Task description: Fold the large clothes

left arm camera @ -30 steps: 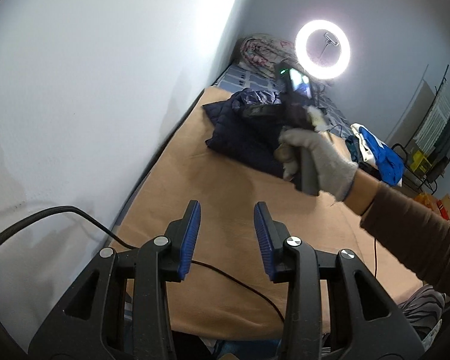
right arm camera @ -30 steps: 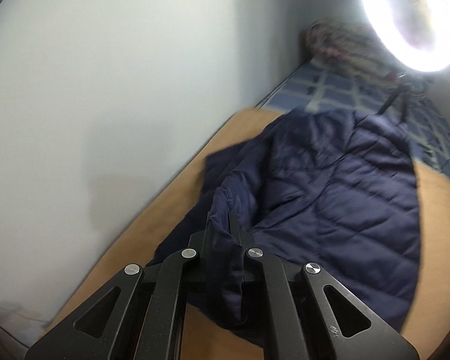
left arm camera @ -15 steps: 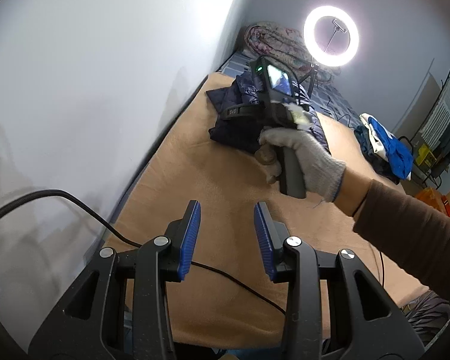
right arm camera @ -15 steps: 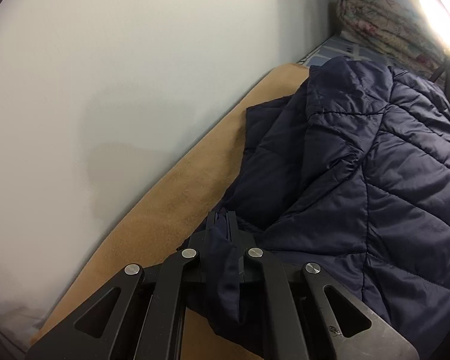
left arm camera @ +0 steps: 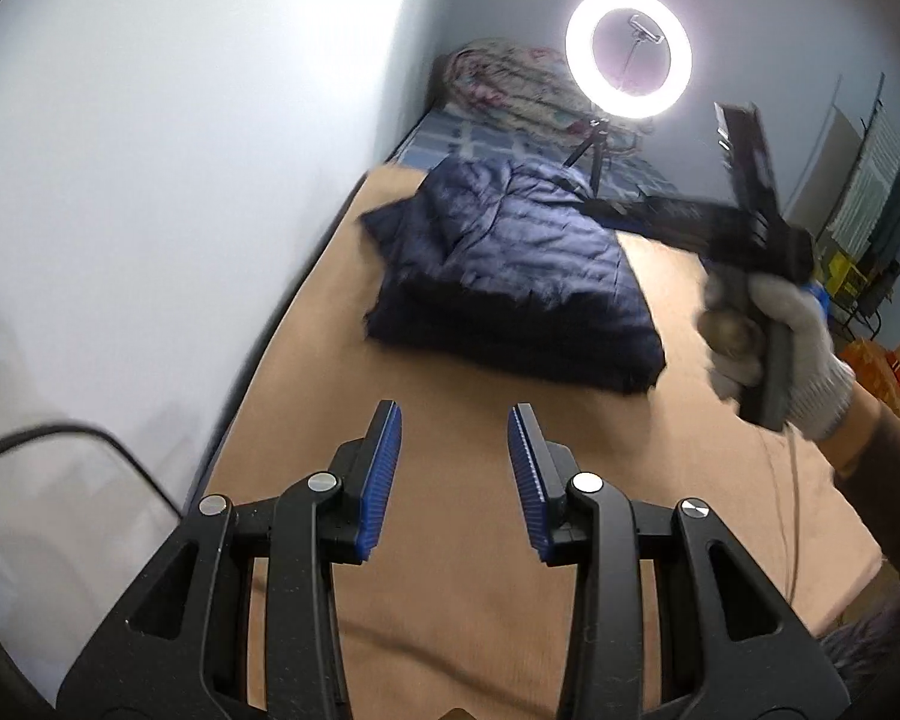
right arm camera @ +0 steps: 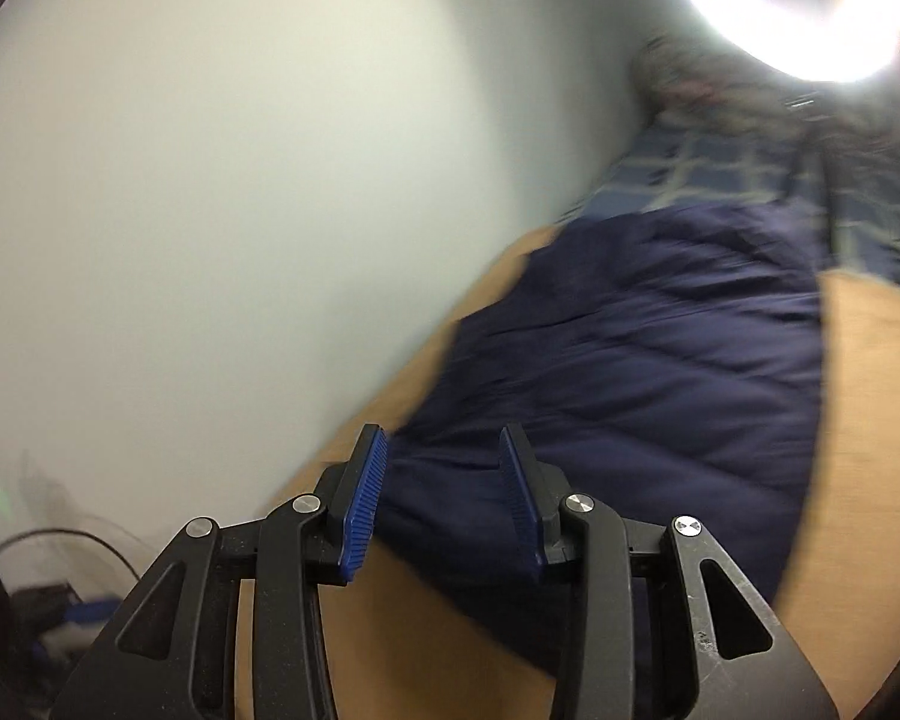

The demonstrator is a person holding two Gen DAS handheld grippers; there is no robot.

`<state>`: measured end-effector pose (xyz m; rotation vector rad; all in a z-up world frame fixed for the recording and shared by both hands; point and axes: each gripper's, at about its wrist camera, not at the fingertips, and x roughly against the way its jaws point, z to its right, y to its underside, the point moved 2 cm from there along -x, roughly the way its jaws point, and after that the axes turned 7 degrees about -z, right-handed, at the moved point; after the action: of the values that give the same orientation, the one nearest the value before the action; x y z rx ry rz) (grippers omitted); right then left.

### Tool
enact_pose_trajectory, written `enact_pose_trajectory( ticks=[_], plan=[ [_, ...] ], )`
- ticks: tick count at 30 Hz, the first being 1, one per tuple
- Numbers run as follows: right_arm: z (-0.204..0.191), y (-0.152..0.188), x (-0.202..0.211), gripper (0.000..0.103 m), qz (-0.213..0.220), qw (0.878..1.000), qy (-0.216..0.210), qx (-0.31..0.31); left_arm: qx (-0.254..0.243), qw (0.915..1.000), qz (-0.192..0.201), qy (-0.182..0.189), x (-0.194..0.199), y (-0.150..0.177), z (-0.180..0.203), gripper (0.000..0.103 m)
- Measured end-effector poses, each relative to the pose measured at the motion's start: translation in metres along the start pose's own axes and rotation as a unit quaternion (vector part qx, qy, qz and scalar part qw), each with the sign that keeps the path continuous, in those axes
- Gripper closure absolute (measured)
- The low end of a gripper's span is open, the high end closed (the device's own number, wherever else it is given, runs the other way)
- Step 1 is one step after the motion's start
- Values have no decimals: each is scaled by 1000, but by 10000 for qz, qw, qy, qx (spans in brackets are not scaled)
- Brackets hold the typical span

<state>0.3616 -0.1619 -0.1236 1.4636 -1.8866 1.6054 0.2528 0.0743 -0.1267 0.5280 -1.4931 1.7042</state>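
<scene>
A navy quilted puffer jacket (left arm camera: 510, 276) lies folded into a thick, roughly rectangular bundle on the tan-covered bed (left arm camera: 450, 420), close to the wall at its 9 o'clock side. Its stitched panels face up, shiny and creased. One loose flap sticks out toward 10 o'clock. In the right wrist view the jacket (right arm camera: 630, 372) is motion-blurred, stretching toward 1 o'clock.
</scene>
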Motion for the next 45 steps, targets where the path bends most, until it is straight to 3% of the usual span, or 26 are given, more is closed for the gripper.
enact_pose_trajectory(
  ticks=[4,8,12,20,24,26,28,30,33,39,45],
  plan=[
    [50,-4,11,66,10,9974,635,-351,-241,9996,109,55,-32,-36,18,66],
    [83,8,10,66,-24,9935,960,-608,-247,9994,-69,218,-76,-65,32,66],
    [109,15,-12,70,-146,9910,1062,-802,-501,9987,-111,10,-112,-86,47,66],
    [90,31,-59,70,-359,9914,1185,-425,-488,9952,-468,-710,-189,-95,29,66],
    [74,32,-76,70,-720,9862,1459,299,-231,9957,-714,-538,-210,-80,6,66],
    [75,21,-65,70,-816,9891,1146,444,-240,9967,-652,-425,-202,-81,6,66],
    [84,5,-50,70,-618,9931,940,337,-85,9983,-531,-206,-188,-87,5,66],
    [96,-18,-37,70,-286,9946,965,268,35,9997,-255,-17,-170,-97,2,66],
    [113,-50,-32,70,73,9936,1111,214,-82,9998,-14,-169,-161,-113,1,66],
    [144,-117,-71,70,340,9888,1446,132,20,9990,-94,-438,-185,-117,-21,66],
    [171,-123,-128,70,35,9867,1584,-351,-90,9978,-366,-553,-213,-101,-27,66]
  ],
)
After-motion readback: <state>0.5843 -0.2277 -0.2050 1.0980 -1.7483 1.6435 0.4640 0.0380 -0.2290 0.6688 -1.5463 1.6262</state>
